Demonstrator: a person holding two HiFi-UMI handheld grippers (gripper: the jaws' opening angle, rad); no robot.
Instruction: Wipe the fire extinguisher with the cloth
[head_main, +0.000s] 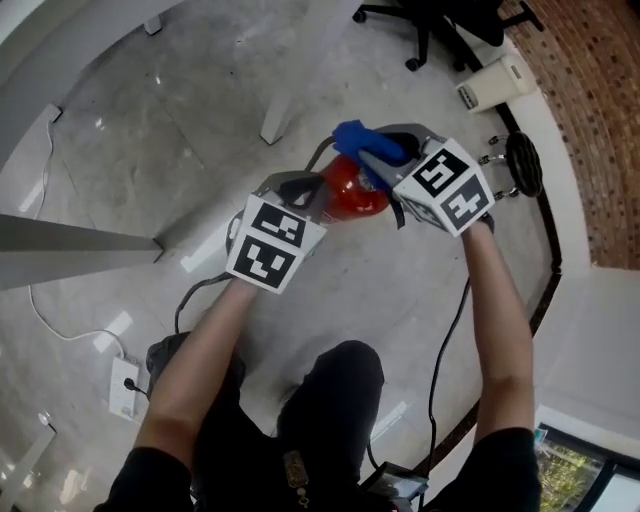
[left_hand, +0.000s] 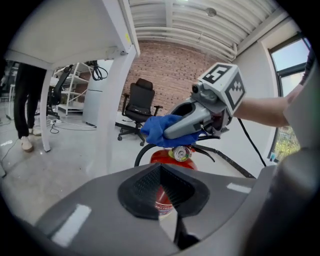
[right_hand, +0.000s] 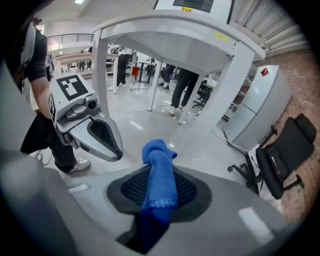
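Clearly the extinguisher (head_main: 352, 192) stands upright on the floor (head_main: 180, 130), its long axis vertical and its valve head at the top. The head view looks almost straight down on its red shoulder. In the left gripper view its gauge (left_hand: 181, 152) faces the camera, and a black hose (left_hand: 142, 154) arcs down from the head on the side away from the right fingers.

The left gripper (head_main: 300, 187) has its fingers pressed together with nothing between them. The extinguisher is just ahead of their tips and slightly lower, and part of its red body shows through the notch between the pads. That forearm reaches forward from the person, with the gripper pointing only a little below level and its marker cube on top.

The right gripper (head_main: 378, 157) is clamped on the cloth (right_hand: 159, 175). A blue strip runs between its pads, and a bunched end sticks out beyond the tips. Seen from the left gripper, that bunch hangs directly over the valve head, just under the right fingers. Whether the cloth touches the metal cannot be told. The right forearm comes in bare from the opposite side, with the gripper tilted steeply down so that its fingers point at the top of the extinguisher.

Both sets of fingertips are near each other, with the extinguisher's head between and below them.
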